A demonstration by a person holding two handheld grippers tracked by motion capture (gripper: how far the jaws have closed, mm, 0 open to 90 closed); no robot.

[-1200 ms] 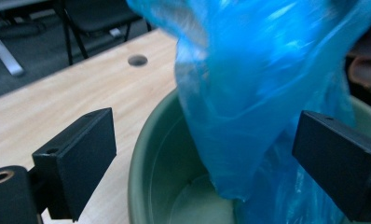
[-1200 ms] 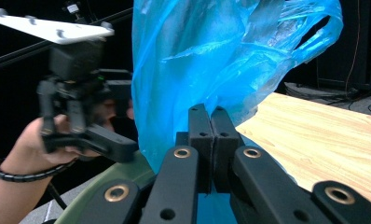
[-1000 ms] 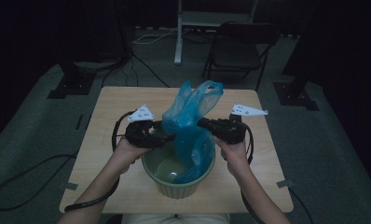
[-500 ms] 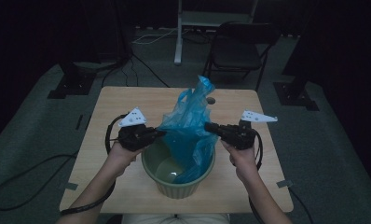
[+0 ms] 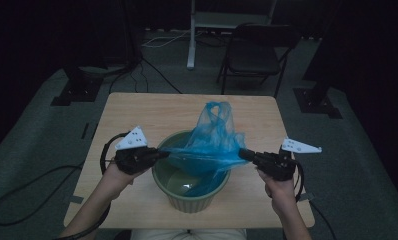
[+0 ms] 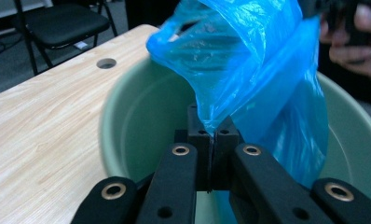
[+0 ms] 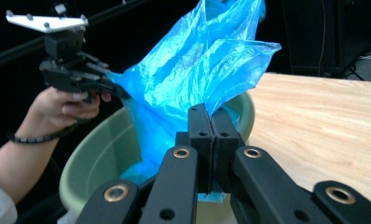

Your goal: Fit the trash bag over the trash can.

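Both grippers, left (image 5: 159, 154) and right (image 5: 243, 154), have their jaws clamped on the blue bag (image 5: 212, 142), stretched over the green bowl (image 5: 189, 197). No readable writing anywhere.

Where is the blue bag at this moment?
In the high view, the blue bag is stretched over the green bowl near the table's front edge, pinched between the left gripper and the right gripper.
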